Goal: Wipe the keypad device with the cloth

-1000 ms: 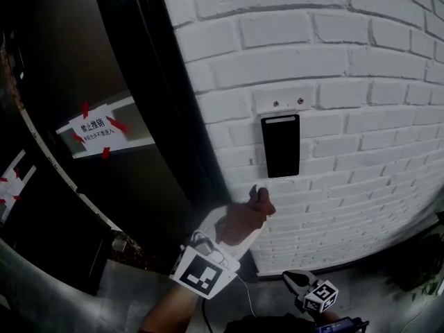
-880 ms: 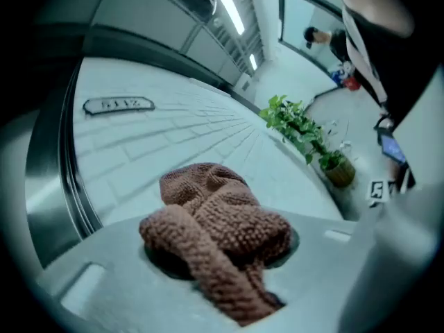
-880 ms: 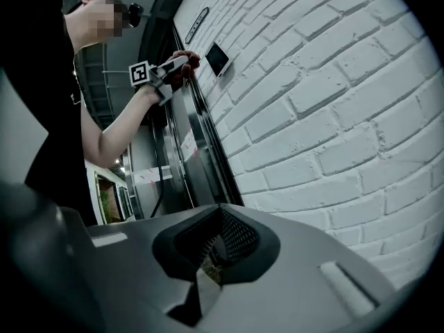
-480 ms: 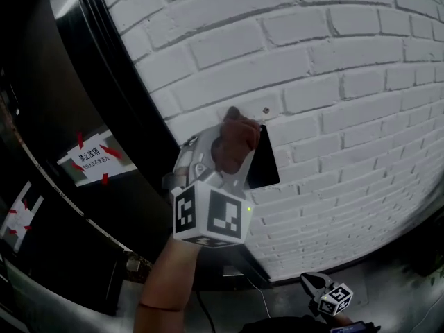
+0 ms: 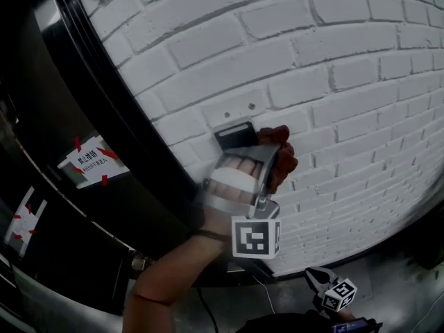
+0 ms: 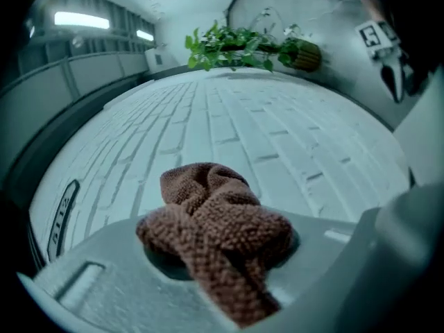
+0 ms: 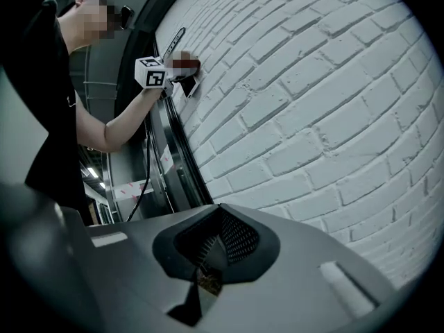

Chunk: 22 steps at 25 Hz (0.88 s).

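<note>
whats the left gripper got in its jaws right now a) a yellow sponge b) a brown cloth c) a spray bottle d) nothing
b: the left gripper is shut on a brown cloth, which bunches out of its jaws toward the white brick wall.

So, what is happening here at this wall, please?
A person is wiping the keypad device mounted on the white brick wall. The left claw is shut on a brown cloth and holds it against the device, so only the device's upper left corner shows in the head view. The right claw hangs low beside the wall, closed with nothing in it, and takes no part in the wiping.
</note>
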Tool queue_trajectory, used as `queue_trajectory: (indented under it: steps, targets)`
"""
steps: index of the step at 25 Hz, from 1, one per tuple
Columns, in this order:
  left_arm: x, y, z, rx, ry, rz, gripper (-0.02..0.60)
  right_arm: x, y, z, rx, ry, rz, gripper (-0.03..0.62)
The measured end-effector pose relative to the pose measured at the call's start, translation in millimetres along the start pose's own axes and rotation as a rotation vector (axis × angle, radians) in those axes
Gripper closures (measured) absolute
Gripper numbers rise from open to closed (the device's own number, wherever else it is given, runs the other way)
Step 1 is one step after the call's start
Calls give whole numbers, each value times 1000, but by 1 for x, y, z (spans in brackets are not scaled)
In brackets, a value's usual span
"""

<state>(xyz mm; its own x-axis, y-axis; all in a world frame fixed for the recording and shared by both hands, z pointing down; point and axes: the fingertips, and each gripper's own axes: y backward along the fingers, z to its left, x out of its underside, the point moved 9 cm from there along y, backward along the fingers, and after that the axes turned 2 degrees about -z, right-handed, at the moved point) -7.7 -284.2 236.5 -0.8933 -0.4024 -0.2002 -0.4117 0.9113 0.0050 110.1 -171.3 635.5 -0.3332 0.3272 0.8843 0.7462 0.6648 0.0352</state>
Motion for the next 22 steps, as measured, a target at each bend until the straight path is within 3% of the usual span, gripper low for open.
queue_trajectory:
  steps: [2, 5, 8, 13, 15, 17, 20, 22]
  targets:
    - [-9, -1, -33, 26, -63, -28, 449, 2, 3, -1, 4, -9, 3, 594]
    - [-15, 2, -65, 95, -89, -58, 449, 4, 6, -2, 3, -13, 9, 594]
    - [-3, 13, -80, 84, -36, -41, 449, 4, 8, -5, 5, -3, 14, 594]
    - [34, 40, -82, -26, 230, 27, 454, 0, 20, -5, 31, -2, 6, 594]
    - [45, 46, -80, -41, 284, 44, 454, 2, 19, -6, 29, 12, 24, 594]
    - [48, 49, -77, -56, 363, 35, 454, 1, 20, -5, 31, 20, 32, 594]
    - [54, 50, -57, -105, 582, -13, 455, -3, 22, -6, 35, 22, 21, 594]
    - [52, 44, -39, -127, 653, -36, 456, -3, 23, -7, 35, 7, 6, 594]
